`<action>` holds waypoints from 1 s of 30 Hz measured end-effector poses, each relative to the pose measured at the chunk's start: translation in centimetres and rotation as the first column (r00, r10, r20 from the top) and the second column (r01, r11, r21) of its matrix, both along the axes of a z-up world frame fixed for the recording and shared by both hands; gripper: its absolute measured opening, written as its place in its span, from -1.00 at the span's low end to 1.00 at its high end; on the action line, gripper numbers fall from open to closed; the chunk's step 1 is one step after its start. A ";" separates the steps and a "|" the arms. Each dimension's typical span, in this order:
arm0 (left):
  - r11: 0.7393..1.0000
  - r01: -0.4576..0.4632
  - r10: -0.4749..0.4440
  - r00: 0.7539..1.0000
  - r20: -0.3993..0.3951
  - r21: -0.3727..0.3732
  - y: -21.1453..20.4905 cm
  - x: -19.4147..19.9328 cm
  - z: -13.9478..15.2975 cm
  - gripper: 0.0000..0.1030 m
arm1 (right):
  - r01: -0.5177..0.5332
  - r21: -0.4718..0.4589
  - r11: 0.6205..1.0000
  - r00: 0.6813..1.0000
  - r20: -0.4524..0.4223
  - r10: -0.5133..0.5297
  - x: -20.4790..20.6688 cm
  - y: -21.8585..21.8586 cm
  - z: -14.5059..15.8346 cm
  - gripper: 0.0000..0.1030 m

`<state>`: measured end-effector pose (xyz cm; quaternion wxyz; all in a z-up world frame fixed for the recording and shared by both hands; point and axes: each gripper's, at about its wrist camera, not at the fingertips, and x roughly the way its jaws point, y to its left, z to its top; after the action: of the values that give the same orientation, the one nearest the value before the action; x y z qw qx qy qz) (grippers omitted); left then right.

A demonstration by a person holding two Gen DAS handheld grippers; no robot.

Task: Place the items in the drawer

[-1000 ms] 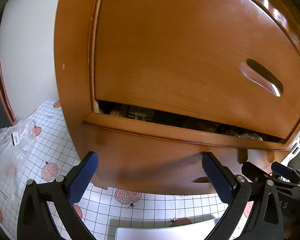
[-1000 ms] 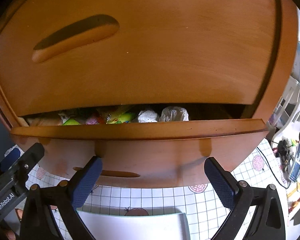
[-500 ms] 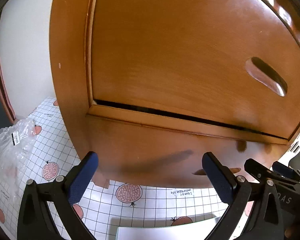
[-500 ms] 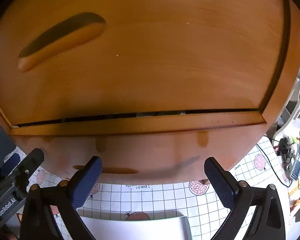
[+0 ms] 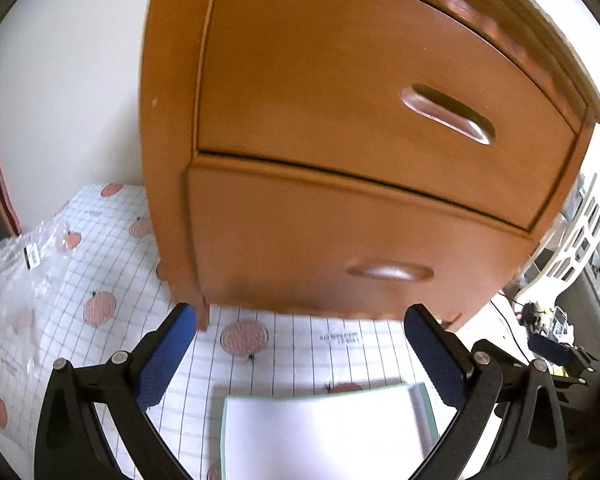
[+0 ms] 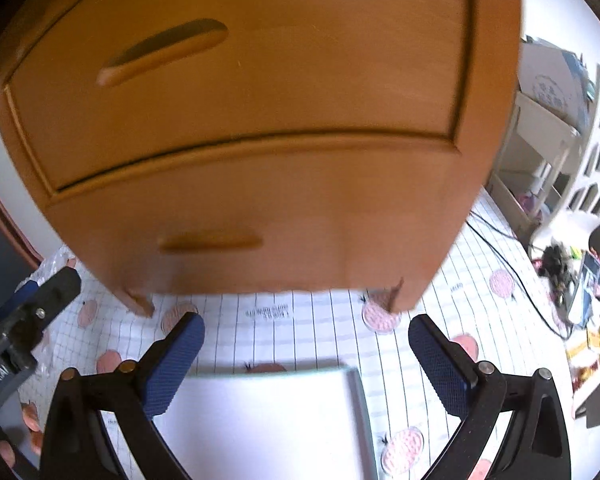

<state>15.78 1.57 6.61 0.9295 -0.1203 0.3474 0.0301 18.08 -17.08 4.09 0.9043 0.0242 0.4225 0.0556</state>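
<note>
A small orange-brown wooden cabinet (image 5: pixel 284 80) stands on a white gridded cloth. Its lower drawer (image 5: pixel 300 248) is pushed in flush under the upper drawer (image 5: pixel 340 92); the same lower drawer (image 6: pixel 300 216) and upper drawer (image 6: pixel 260 60) fill the right wrist view. No items show; the drawer's contents are hidden. My left gripper (image 5: pixel 304 352) is open and empty, back from the cabinet front. My right gripper (image 6: pixel 308 356) is also open and empty, a short way off the drawer. The left gripper's body (image 6: pixel 24 320) shows at the left edge of the right wrist view.
A white tray (image 5: pixel 324 432) lies on the cloth just below both grippers, also seen as the tray (image 6: pixel 268 420). Crumpled clear plastic (image 5: pixel 20 272) lies left of the cabinet. Cables and clutter (image 6: pixel 572 280) sit at the right, with white shelving (image 6: pixel 548 140) behind.
The lower drawer went from open a crack, with items showing inside, to fully shut. Both grippers then drew back from the cabinet, so its feet and more cloth show.
</note>
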 end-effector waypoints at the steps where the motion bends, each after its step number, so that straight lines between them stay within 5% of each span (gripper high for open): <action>1: 1.000 -0.006 0.006 1.000 -0.005 0.009 -0.1 -0.6 -0.1 1.00 | -0.001 -0.005 1.000 1.000 -0.005 0.001 -0.3 -0.3 -0.3 1.00; 22: 0.981 0.051 -0.047 0.999 -0.026 0.186 -3.5 -10.3 -3.1 1.00 | -0.045 -0.049 0.998 0.995 -0.089 0.041 -10.2 -4.0 -4.7 1.00; 30: 0.978 0.076 -0.061 0.995 -0.083 0.192 -3.7 -13.6 -4.9 1.00 | -0.050 -0.054 0.997 0.995 -0.084 0.045 -12.2 -3.7 -5.5 1.00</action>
<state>2.22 -2.16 1.68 0.9233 -0.0154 0.3820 0.0368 5.90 -20.82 -1.43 0.8847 -0.0091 0.4616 0.0643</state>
